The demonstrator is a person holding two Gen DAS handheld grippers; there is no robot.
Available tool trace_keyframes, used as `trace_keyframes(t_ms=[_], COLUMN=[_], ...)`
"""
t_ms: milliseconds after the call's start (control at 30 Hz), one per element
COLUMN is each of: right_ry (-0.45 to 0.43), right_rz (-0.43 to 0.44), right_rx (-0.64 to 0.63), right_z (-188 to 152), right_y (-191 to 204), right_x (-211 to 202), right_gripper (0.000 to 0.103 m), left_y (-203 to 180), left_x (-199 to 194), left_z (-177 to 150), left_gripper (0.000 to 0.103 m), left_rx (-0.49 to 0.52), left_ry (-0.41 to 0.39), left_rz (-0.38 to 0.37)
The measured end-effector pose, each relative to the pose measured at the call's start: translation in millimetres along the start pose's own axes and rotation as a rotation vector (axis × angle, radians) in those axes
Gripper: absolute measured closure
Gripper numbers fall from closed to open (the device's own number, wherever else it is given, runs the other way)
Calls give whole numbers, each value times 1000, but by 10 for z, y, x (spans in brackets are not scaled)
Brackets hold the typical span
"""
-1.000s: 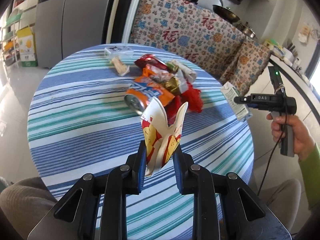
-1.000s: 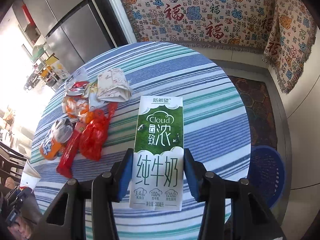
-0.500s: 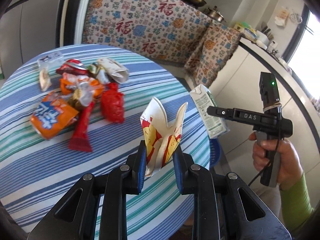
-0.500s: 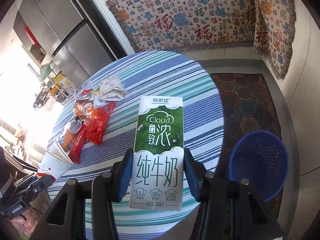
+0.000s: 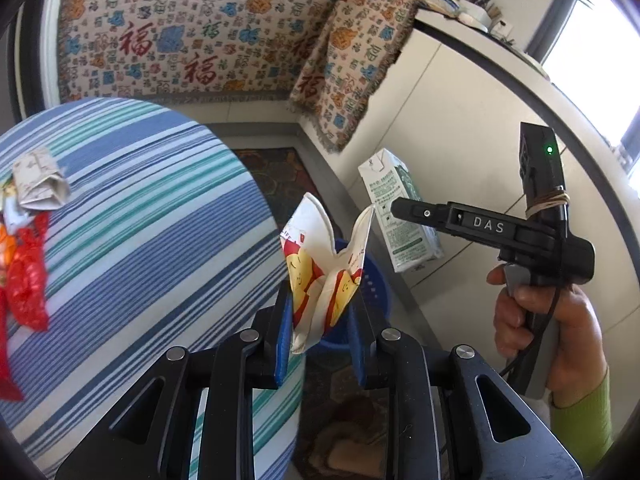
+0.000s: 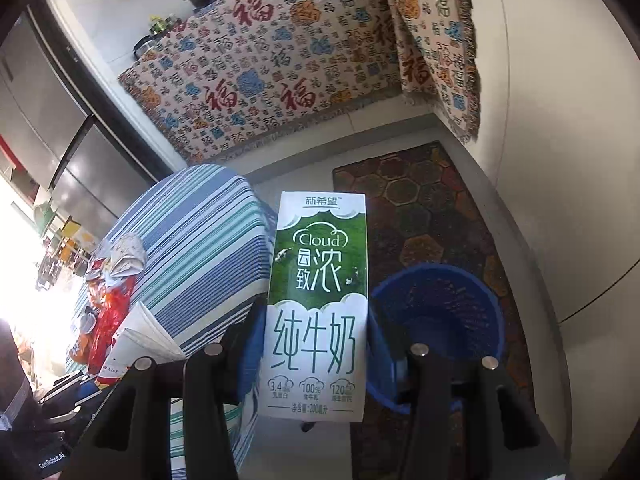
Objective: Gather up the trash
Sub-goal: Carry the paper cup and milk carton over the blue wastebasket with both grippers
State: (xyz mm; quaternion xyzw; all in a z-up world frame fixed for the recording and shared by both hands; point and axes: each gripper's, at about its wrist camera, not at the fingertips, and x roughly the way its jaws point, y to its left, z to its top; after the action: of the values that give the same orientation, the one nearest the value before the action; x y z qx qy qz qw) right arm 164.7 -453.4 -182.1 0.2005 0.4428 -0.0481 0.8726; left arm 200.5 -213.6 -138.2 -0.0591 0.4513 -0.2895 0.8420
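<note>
Both grippers swung off the table [image 5: 120, 216]: left gripper [image 5: 320, 328] pinches paper cup [image 5: 324, 280], hiding basket [image 6: 440, 312]; right gripper [image 6: 316, 344] clamps carton [image 6: 318, 280].

The blue basket [image 6: 440, 320] is standing open on the patterned floor mat [image 6: 420, 208], with free room above its mouth. The round striped table [image 6: 200, 232] is crowding it on the left, and the pale cabinet wall [image 5: 460, 128] is closing the right side. Between them the floor passage is staying narrow.

Blue basket [image 5: 374, 292] mostly hidden behind paper cup [image 5: 324, 276], red wrappers [image 5: 24, 280] cut off at edge
</note>
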Motion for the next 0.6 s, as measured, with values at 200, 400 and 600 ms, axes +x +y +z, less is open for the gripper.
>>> trace_keyframes(t_ms=[200,400,600], right_ry=[-17,-9,40], right_rz=[-52,-151,-128], right_rx=[87,115,124], right_z=[112,67,122], right_y=[-533,-872,-1022], right_x=[134,362,539], right_gripper=[54,54,54], left_y=[-265,-345,-406], left_x=[405,768,1080], left_z=[143,188,170], left_gripper=[79,79,79], left_rx=[20,25,22], left_ry=[30,58,77], left_rz=[-27,-20,-17])
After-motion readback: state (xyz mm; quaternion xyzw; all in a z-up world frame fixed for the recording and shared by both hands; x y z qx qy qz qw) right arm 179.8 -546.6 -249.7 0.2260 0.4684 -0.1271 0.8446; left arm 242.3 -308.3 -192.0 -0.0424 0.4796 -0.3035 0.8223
